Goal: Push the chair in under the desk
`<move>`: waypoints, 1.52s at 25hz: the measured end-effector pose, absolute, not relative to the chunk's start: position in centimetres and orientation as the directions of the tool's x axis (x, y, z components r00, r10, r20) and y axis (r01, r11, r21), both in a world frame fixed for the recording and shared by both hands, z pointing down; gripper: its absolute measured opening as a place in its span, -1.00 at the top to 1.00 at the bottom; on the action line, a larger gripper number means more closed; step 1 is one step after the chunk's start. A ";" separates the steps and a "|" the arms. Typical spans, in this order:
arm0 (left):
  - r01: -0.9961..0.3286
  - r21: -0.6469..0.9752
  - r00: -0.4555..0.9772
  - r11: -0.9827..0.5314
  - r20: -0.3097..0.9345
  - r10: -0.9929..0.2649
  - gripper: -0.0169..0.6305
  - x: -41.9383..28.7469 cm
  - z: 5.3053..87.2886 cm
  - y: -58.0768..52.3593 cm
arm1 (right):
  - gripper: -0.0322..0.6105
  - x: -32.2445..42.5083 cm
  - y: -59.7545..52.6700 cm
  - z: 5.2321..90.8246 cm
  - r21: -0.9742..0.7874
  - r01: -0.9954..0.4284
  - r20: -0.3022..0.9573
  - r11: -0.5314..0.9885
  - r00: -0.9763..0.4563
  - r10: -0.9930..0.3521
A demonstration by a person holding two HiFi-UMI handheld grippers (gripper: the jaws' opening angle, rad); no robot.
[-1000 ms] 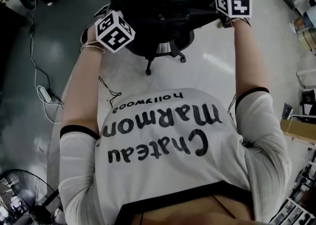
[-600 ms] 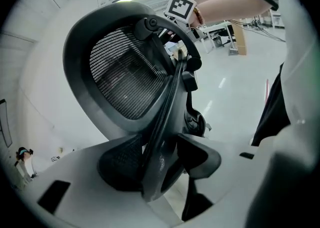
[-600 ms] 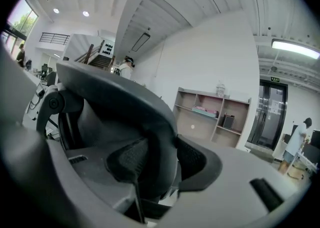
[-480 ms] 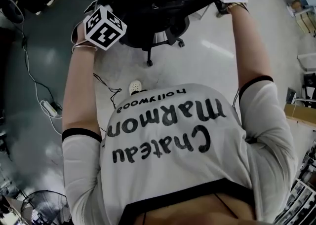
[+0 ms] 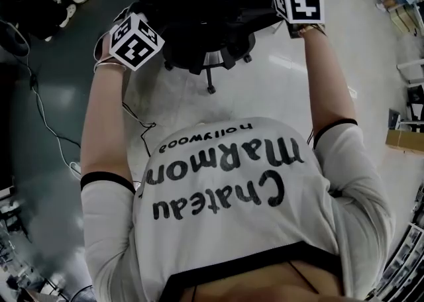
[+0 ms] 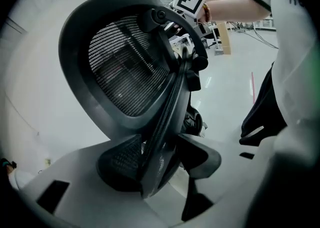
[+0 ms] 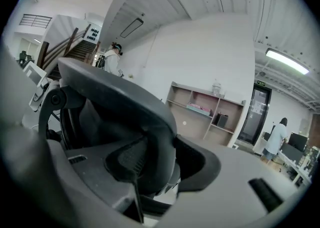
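At the left of the head view, the dark floor (image 5: 46,161) and its trailing cable (image 5: 41,112) lie differently than a second ago. The fan that stood at lower left is out of frame, so the person has walked forward with the load.

The left tongs (image 6: 157,167) are clamped on the left edge of the backrest (image 6: 125,67), and the dark frame fills the gap between the pads. That grip looks unchanged.

The chair (image 5: 212,9) sits at top centre of the head view, its star base (image 5: 211,62) over the pale floor. It is slightly higher in the frame than before and stays just ahead of both arms, so it appears to be rolling with the push.

The right tongs (image 7: 162,164) grip the opposite rim of the backrest. Their jaws have just been opening a little, yet the rim is between the pads and they are pressing on it.

No bench can be made out in any view, so the chair is probably still in transit and not yet tucked under.
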State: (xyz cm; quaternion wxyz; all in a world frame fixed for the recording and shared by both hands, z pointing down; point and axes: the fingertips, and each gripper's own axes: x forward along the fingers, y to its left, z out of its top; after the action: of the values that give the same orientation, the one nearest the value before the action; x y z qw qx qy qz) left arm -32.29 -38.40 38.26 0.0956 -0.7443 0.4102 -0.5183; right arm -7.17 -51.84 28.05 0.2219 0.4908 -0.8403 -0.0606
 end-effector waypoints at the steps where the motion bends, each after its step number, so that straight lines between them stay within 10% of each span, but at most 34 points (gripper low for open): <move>1: -0.503 -0.565 0.133 -0.654 0.697 -0.705 0.24 -32.5 38.2 -38.6 | 0.35 -7.1 -51.6 28.0 0.320 -0.808 0.306 0.495 -0.406 -0.861; 38: -0.327 -0.539 0.183 -0.777 0.770 -0.611 0.09 -47.2 38.3 -50.3 | 0.40 -18.7 -48.7 28.0 0.335 -0.687 0.391 0.645 -0.522 -0.758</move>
State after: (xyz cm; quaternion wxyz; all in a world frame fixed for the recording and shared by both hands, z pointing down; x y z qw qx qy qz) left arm -47.17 -50.28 38.34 0.1272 -0.7586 0.3091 -0.5593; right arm -18.69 -48.72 27.96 0.2579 0.4156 -0.8695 -0.0694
